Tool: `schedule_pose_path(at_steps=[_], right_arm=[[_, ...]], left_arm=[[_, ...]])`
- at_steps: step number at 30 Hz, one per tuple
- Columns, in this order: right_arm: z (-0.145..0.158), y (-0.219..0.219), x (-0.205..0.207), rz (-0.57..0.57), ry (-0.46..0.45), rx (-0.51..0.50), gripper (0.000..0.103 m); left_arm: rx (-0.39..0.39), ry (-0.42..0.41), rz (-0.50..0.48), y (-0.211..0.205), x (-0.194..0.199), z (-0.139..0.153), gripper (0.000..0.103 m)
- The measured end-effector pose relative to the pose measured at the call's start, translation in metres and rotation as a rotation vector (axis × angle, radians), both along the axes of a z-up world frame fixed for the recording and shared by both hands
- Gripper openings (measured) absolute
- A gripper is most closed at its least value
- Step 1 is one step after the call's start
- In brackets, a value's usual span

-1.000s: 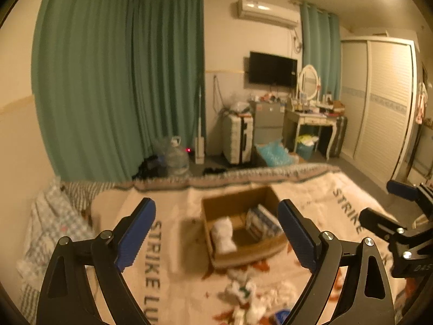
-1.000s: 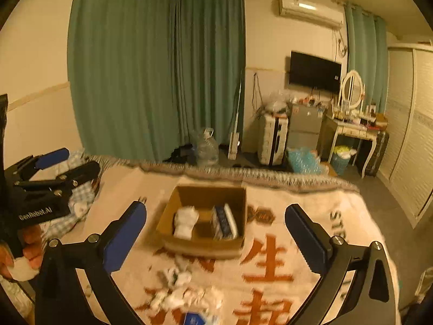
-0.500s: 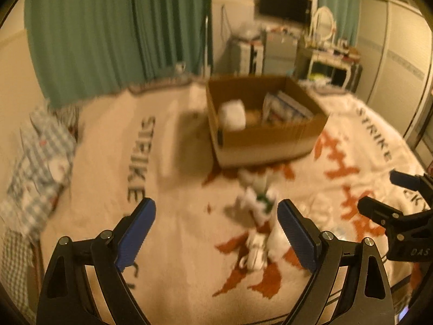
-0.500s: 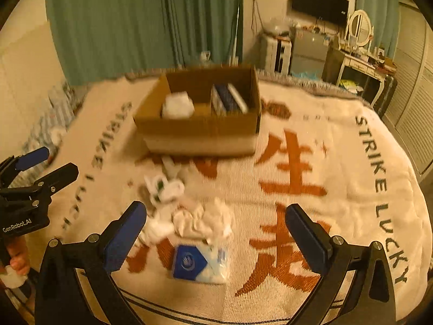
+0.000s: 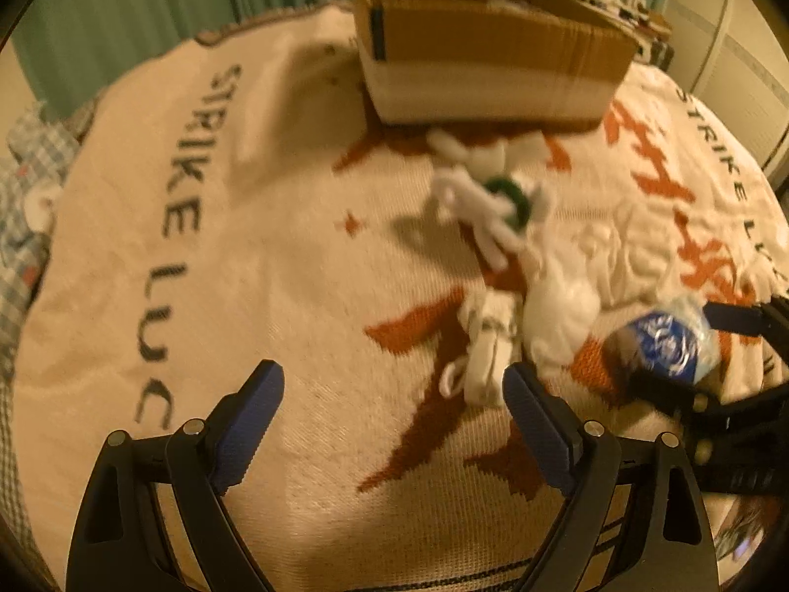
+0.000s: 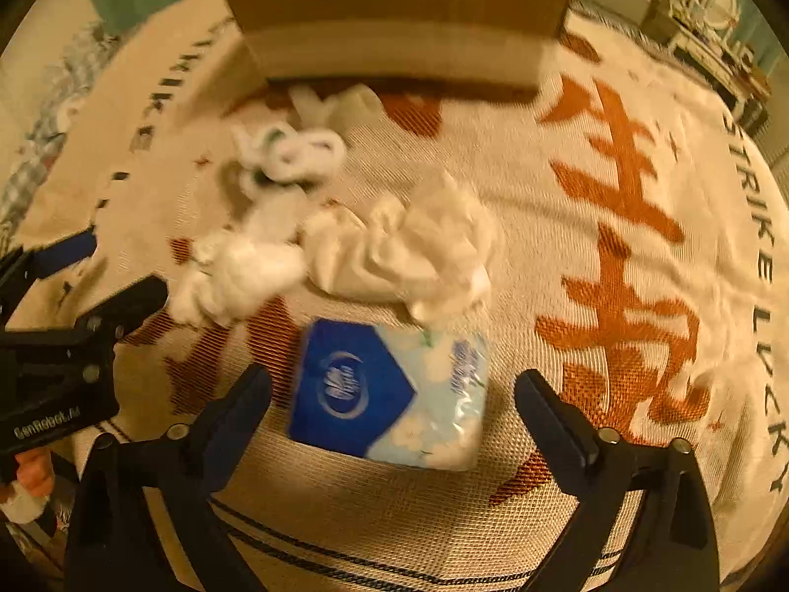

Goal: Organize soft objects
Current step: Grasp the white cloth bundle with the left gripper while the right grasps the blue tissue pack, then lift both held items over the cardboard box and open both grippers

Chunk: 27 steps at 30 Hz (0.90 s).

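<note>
Right wrist view: right gripper [image 6: 392, 385] spread wide around the tissue pack [image 6: 389, 394], not touching. Left gripper [image 5: 392, 385] gapes over the blanket [image 5: 296, 271], nearer than the box [image 5: 493, 49].

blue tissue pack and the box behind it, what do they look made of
Tissue pack: looks like thin glossy plastic film, judging by the sheen and crinkles at its pale end. Box: brown cardboard, matte, open-topped; blur hides finer texture.
</note>
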State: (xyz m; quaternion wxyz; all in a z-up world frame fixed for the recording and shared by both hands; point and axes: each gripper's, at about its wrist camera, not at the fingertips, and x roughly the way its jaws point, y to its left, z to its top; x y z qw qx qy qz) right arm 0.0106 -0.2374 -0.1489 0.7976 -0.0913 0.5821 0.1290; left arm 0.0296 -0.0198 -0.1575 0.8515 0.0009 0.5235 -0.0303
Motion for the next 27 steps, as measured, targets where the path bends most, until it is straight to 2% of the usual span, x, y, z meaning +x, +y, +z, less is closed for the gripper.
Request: schedule_pose_path(at_steps=[2,3,4,8,12,14,16,19,22,27], right_arm=[[-0.005,-0.007,0.004,-0.027,0.033,0.018,0.081],[-0.003,-0.01,0.006,-0.039,0.035,0.034,0.073],[-0.002,-0.012,0.007,-0.043,0.037,0.039,0.073],[0.016,-0.02,0.016,-0.07,0.003,0.078,0.072],[0.028,-0.023,0.022,-0.079,-0.03,0.086,0.072],[0.029,-0.024,0.023,-0.079,-0.033,0.086,0.072],[0.028,-0.025,0.023,-0.079,-0.025,0.087,0.072],[0.026,-0.025,0.023,-0.076,-0.019,0.08,0.072],[0.026,-0.024,0.025,-0.079,-0.022,0.086,0.072],[0.04,-0.022,0.024,-0.086,-0.067,0.094,0.072]], left_arm=[[-0.013,0.018,-0.007,-0.003,-0.001,-0.007,0.09],[-0.017,0.024,-0.011,-0.004,-0.001,-0.009,0.086],[-0.024,0.031,-0.018,-0.006,-0.002,-0.011,0.082],[-0.052,0.039,-0.042,-0.013,-0.002,-0.012,0.08],[-0.033,0.011,-0.062,-0.019,0.011,-0.012,0.075],[-0.04,0.0,-0.069,-0.018,0.016,-0.014,0.062],[-0.05,0.026,-0.083,-0.017,0.019,-0.02,0.046],[-0.048,0.022,-0.111,-0.016,0.016,-0.021,0.036],[-0.038,0.02,-0.138,-0.014,0.011,-0.018,0.034],[-0.055,0.029,-0.127,-0.003,0.001,-0.013,0.033]])
